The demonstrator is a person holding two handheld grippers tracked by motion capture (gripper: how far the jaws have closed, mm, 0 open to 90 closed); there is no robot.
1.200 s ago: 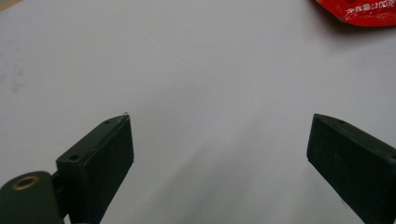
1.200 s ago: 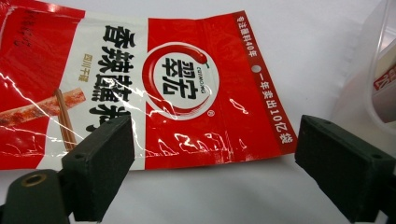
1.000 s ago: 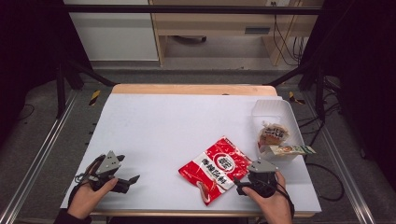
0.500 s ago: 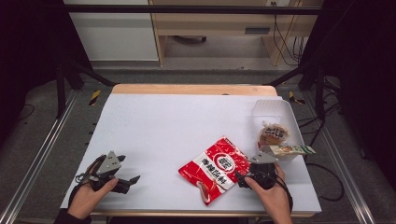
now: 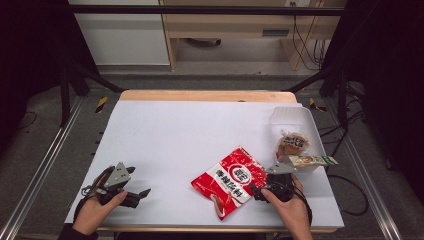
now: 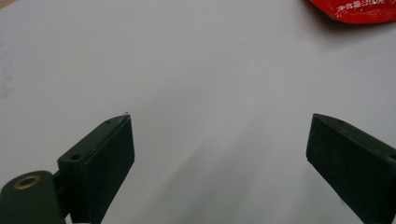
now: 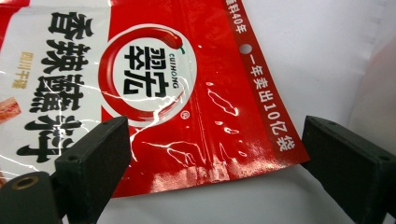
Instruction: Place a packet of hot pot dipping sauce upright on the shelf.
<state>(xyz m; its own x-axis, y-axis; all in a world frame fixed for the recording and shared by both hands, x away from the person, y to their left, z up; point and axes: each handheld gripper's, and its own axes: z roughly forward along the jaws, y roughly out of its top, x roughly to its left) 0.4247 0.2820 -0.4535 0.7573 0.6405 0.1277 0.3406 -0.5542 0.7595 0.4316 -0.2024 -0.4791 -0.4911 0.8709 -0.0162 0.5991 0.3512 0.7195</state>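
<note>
R gripper [image 7: 212,154] jaws are spread wide, astride the near edge of the red packet [image 5: 231,181], nothing held; packet lies flat near the bench [image 5: 200,125] front edge, right of centre. Glossy film could slip or crumple if pinched shallow. L gripper [image 6: 219,149] wide open, empty, front-left corner.

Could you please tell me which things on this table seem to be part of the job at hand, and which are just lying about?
In play, judging by the grippers:
- red snack bag, its edge between the open jaws of the right gripper
- white tray with two packets in it, perhaps

Idle:
- left gripper, open over the bare white table
- cables on the floor
</note>
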